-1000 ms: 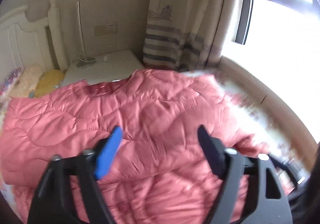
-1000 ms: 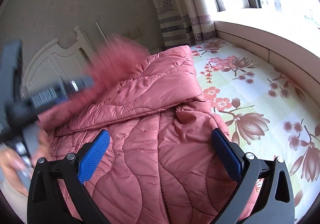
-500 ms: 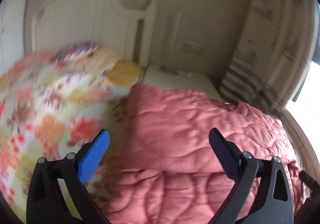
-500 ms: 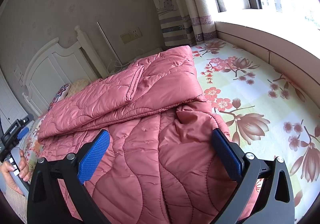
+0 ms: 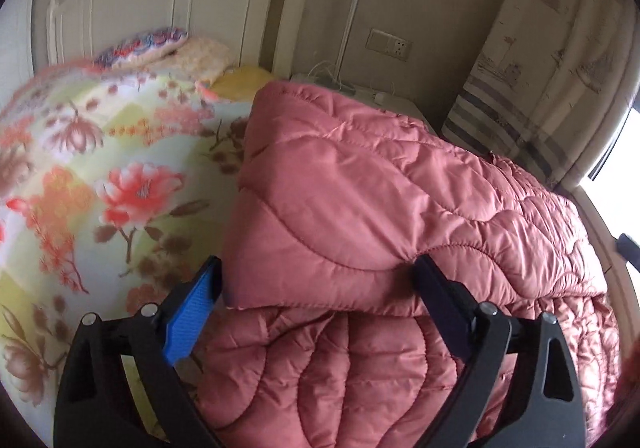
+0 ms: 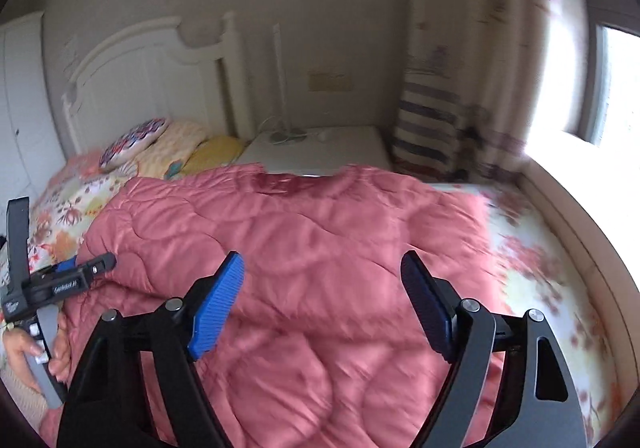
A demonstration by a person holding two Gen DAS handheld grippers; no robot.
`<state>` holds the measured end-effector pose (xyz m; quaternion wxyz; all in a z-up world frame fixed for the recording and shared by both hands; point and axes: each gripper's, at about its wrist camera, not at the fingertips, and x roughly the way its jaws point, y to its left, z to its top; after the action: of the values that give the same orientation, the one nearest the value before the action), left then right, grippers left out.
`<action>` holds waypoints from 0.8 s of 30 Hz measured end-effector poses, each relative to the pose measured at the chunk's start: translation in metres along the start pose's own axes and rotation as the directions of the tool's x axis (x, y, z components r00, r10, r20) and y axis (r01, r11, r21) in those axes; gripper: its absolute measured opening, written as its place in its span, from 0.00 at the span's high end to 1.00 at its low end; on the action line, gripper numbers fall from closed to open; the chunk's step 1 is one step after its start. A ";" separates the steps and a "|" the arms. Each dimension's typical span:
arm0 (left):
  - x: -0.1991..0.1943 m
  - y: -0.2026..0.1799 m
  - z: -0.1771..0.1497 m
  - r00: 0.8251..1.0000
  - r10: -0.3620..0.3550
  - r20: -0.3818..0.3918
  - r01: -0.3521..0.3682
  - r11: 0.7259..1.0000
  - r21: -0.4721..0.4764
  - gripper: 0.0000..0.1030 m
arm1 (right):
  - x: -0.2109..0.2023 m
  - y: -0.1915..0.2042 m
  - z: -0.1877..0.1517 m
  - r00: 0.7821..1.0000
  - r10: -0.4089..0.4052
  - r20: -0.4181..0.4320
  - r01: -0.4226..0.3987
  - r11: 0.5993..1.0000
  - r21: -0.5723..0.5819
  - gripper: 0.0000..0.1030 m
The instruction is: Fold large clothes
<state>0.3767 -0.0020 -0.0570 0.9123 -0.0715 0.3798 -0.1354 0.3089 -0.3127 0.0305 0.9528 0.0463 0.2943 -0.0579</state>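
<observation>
jacket: big pink quilted coat (image 5: 360, 208) lies across the floral bedspread (image 5: 100, 176), top layer already doubled over the lower part, so it looks roughly half folded to me.

left gripper: the left gripper (image 5: 316, 288) sits at the near-left corner of that folded flap, jaws spread wide with the flap edge between them, nothing pinched. My guess is it's lined up there to grab the hem for the next fold.

right gripper: the right gripper (image 6: 322, 280) hangs over the middle of the coat, jaws apart, holding nothing. Picture's blurry, so I can't say whether it touches the fabric.

edges: the flap's near hem is a clean thick line, easy to get at. Far edge runs close to the white nightstand (image 6: 320, 152) and the striped curtain (image 6: 432, 128).

open room: bare bedspread to the left of the coat and on the window side, so I reckon there's space to fold either way. Headboard (image 5: 160, 8) and pillows (image 6: 160, 144) crowd the far end.
</observation>
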 end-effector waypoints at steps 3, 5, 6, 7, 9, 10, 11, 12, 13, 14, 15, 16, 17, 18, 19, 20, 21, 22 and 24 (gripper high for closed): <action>0.004 0.011 0.000 1.000 -0.022 -0.010 0.021 0.998 -0.050 0.07 | 0.033 0.015 0.007 0.997 -0.022 -0.077 0.017 0.998 -0.064 0.24; 0.001 0.014 0.000 1.000 -0.031 -0.001 0.031 0.997 -0.066 0.07 | 0.055 0.019 -0.002 0.987 -0.083 -0.141 0.066 0.991 -0.117 0.24; -0.003 0.016 -0.001 0.999 -0.034 0.021 0.036 0.997 -0.070 0.07 | 0.067 0.016 -0.010 0.975 -0.139 -0.175 0.115 0.983 -0.142 0.24; -0.010 0.016 -0.001 0.998 -0.034 0.047 0.038 0.997 -0.070 0.07 | 0.074 0.012 -0.017 0.968 -0.163 -0.193 0.136 0.980 -0.144 0.23; -0.028 0.017 0.001 0.989 -0.026 0.143 0.037 0.996 -0.077 0.07 | 0.079 -0.009 -0.032 0.972 -0.128 -0.199 0.118 0.991 -0.063 0.20; -0.037 0.019 0.005 0.981 -0.047 0.190 0.065 0.994 -0.090 0.07 | 0.078 -0.014 -0.034 0.973 -0.117 -0.200 0.111 0.993 -0.043 0.20; -0.041 0.020 0.009 0.976 -0.073 0.205 0.095 0.991 -0.098 0.07 | 0.076 -0.018 -0.034 0.975 -0.108 -0.195 0.104 0.994 -0.028 0.20; -0.044 0.019 0.016 0.972 -0.109 0.210 0.133 0.986 -0.102 0.07 | 0.076 -0.018 -0.034 0.975 -0.109 -0.193 0.105 0.994 -0.029 0.20; -0.044 0.016 0.022 0.969 -0.140 0.203 0.163 0.982 -0.100 0.07 | 0.077 -0.017 -0.035 0.974 -0.115 -0.196 0.110 0.993 -0.036 0.20; -0.041 0.011 0.029 0.967 -0.171 0.188 0.190 0.978 -0.089 0.07 | 0.077 -0.015 -0.035 0.973 -0.124 -0.196 0.117 0.992 -0.045 0.19; -0.037 0.005 0.034 0.964 -0.200 0.174 0.214 0.974 -0.069 0.07 | 0.078 -0.015 -0.035 0.972 -0.128 -0.196 0.120 0.992 -0.049 0.19; -0.029 -0.005 0.038 0.961 -0.235 0.147 0.243 0.969 -0.038 0.07 | 0.078 -0.015 -0.035 0.972 -0.128 -0.196 0.121 0.991 -0.049 0.19; -0.020 -0.012 0.039 0.960 -0.255 0.117 0.259 0.966 -0.021 0.07 | 0.079 -0.015 -0.035 0.973 -0.125 -0.196 0.118 0.992 -0.045 0.19; -0.008 -0.017 0.037 0.961 -0.263 0.080 0.265 0.964 -0.010 0.07 | 0.079 -0.015 -0.035 0.974 -0.118 -0.195 0.113 0.993 -0.038 0.19; 0.011 -0.022 0.034 0.967 -0.254 0.028 0.254 0.967 0.004 0.07 | 0.079 -0.016 -0.035 0.974 -0.114 -0.195 0.110 0.993 -0.034 0.19; 0.027 -0.024 0.030 0.972 -0.236 -0.012 0.237 0.971 0.020 0.07 | 0.079 -0.016 -0.035 0.975 -0.110 -0.196 0.106 0.994 -0.030 0.19; 0.042 -0.025 0.026 0.977 -0.209 -0.053 0.210 0.977 0.031 0.07 | 0.077 -0.017 -0.034 0.975 -0.109 -0.195 0.105 0.994 -0.029 0.18; 0.049 -0.026 0.023 0.980 -0.187 -0.069 0.190 0.981 0.045 0.07 | 0.078 -0.017 -0.033 0.975 -0.106 -0.195 0.102 0.994 -0.028 0.18; 0.045 -0.030 0.029 0.980 -0.189 -0.070 0.192 0.980 0.051 0.06 | 0.078 -0.017 -0.033 0.975 -0.102 -0.195 0.098 0.995 -0.030 0.18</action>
<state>0.4221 -0.0435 -0.0599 0.8841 -0.0767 0.3963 -0.2353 0.3526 -0.3320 -0.0418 0.9154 0.0272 0.3896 -0.0980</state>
